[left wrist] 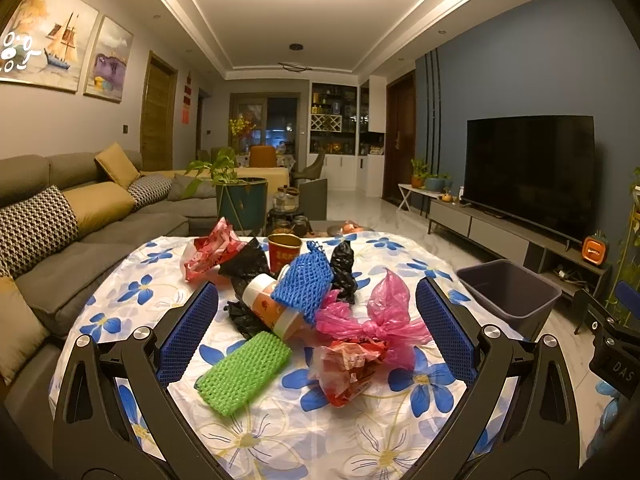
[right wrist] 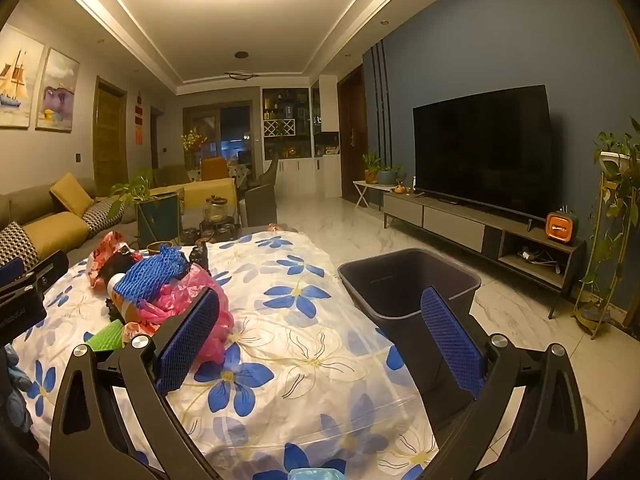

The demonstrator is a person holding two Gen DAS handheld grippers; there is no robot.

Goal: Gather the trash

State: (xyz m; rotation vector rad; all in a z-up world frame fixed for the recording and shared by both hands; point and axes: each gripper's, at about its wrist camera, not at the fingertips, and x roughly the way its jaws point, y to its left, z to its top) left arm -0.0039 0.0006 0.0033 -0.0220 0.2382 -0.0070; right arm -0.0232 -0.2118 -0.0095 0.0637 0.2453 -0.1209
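Note:
Trash lies heaped on the flowered tablecloth (left wrist: 280,420): a green foam net (left wrist: 242,372), a blue foam net (left wrist: 305,286) over a tipped paper cup (left wrist: 266,306), a pink bag (left wrist: 376,320), a crumpled red wrapper (left wrist: 348,366), black bags (left wrist: 344,268), a red bag (left wrist: 210,254) and an upright red cup (left wrist: 283,250). My left gripper (left wrist: 316,328) is open above the heap, its pads on either side of it, holding nothing. My right gripper (right wrist: 320,342) is open and empty over the table's right edge, beside the dark bin (right wrist: 408,284). The heap (right wrist: 160,292) sits to its left.
The dark bin (left wrist: 508,292) stands on the floor just right of the table. A grey sofa (left wrist: 60,240) runs along the left, and a planter (left wrist: 240,200) and jars sit behind the table. A TV (right wrist: 480,152) on a low console lines the right wall, with marble floor between.

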